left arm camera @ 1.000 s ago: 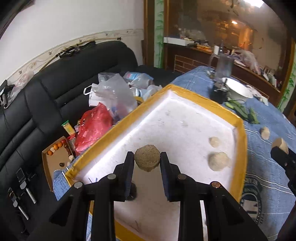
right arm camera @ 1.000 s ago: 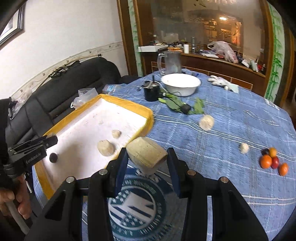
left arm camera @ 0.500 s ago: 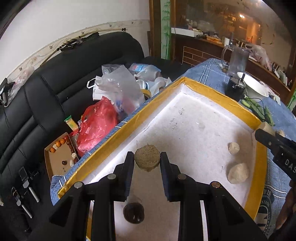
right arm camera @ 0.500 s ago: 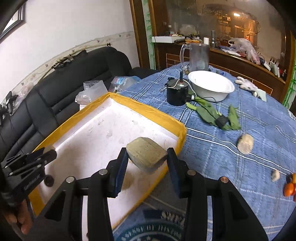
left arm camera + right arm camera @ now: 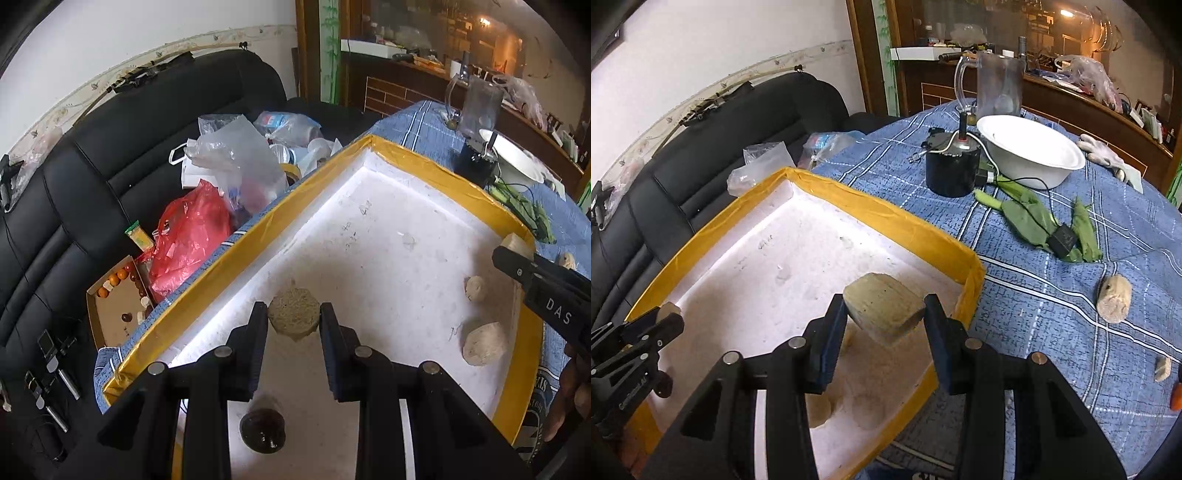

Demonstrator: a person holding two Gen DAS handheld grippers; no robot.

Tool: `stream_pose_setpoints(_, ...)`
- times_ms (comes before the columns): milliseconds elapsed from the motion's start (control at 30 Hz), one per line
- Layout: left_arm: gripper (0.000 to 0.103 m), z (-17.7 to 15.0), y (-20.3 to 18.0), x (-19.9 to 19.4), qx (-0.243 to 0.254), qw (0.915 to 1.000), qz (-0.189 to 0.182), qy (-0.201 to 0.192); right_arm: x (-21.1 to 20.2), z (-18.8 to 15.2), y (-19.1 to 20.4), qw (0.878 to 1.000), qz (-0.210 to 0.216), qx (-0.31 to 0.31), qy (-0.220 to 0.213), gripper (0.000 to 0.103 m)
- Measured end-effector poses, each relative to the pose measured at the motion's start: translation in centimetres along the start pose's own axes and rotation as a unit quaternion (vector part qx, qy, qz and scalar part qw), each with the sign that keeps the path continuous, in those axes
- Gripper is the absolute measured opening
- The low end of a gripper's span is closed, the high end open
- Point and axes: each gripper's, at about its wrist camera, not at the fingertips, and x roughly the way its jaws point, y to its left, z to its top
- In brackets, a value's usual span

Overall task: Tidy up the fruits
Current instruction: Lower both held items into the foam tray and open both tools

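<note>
A white foam tray with a yellow taped rim [image 5: 424,162] [image 5: 886,214] lies on the blue tablecloth. My left gripper [image 5: 294,317] is shut on a round tan fruit piece [image 5: 293,313] above the tray's near-left part. My right gripper [image 5: 884,310] is shut on a larger tan wedge-shaped fruit piece [image 5: 882,306] over the tray's right side; it shows in the left wrist view [image 5: 546,288] at the tray's right rim. Two pale fruit pieces [image 5: 484,343] [image 5: 475,288] and a dark round fruit [image 5: 263,430] lie in the tray.
On the cloth lie a tan fruit piece [image 5: 1113,299], a small piece [image 5: 1162,368], green leaves [image 5: 1030,221], a black cylinder [image 5: 953,166], a white bowl [image 5: 1030,155] and a clear jug [image 5: 997,85]. A black sofa [image 5: 122,155] with plastic bags [image 5: 192,236] stands left.
Both grippers moved over the tray with their fruit pieces. The right gripper came from over the tablecloth to above the tray's right side. Both grips are unchanged.
</note>
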Motion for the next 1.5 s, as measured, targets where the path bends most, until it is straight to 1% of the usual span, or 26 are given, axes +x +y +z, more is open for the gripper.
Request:
stream_pose_setpoints(133, 0.027, 0.0, 0.2, 0.5, -0.005, 0.9998, -0.002, 0.02, 0.5, 0.2, 0.1, 1.0, -0.001, 0.001, 0.004, 0.045)
stream_pose_setpoints(300, 0.027, 0.0, 0.3, 0.8, -0.008, 0.9996, -0.002, 0.028, 1.0, 0.4, 0.1, 1.0, -0.004, 0.003, 0.009, 0.045)
stream_pose_setpoints(833, 0.027, 0.0, 0.7, 0.7, -0.016, 0.9996, 0.003, 0.024, 1.7, 1.0, 0.8, 1.0, -0.009, -0.003, 0.009, 0.045)
stream_pose_setpoints(1000, 0.027, 0.0, 0.7, 1.2, -0.015, 0.9991, 0.012, 0.038, 1.9, 1.0, 1.6, 1.0, -0.004, -0.013, 0.009, 0.045)
stream_pose_setpoints(1133, 0.027, -0.1, 0.8, 1.2, -0.015, 0.9988, 0.021, 0.042, 2.7, 0.9, 2.0, 1.0, -0.006, -0.019, 0.021, 0.045)
stream_pose_setpoints(1200, 0.027, -0.2, 0.7, 1.2, -0.016, 0.9987, 0.021, 0.044, 3.0, 0.8, 1.9, 0.999, -0.005, -0.02, 0.029, 0.045)
stream_pose_setpoints(1367, 0.028, -0.2, 0.9, 1.3, -0.023, 0.9982, 0.021, 0.051, 3.1, 0.5, 2.0, 0.999, -0.009, -0.023, 0.032, 0.045)
stream_pose_setpoints(1400, 0.032, -0.2, 0.9, 1.2, -0.022, 0.9982, 0.021, 0.053, 3.0, 0.5, 2.0, 0.999, -0.011, -0.025, 0.032, 0.045)
stream_pose_setpoints(1433, 0.047, -0.3, 0.9, 1.2, -0.022, 0.998, 0.021, 0.055, 3.0, 0.5, 1.9, 0.999, -0.012, -0.025, 0.032, 0.045)
stream_pose_setpoints(1467, 0.057, -0.4, 1.1, 1.2, -0.025, 0.9978, 0.02, 0.058, 3.0, 0.5, 2.0, 0.999, -0.013, -0.026, 0.033, 0.045)
stream_pose_setpoints(1500, 0.072, -0.4, 1.2, 1.1, -0.027, 0.9976, 0.021, 0.06, 3.0, 0.5, 1.9, 0.999, -0.014, -0.027, 0.035, 0.045)
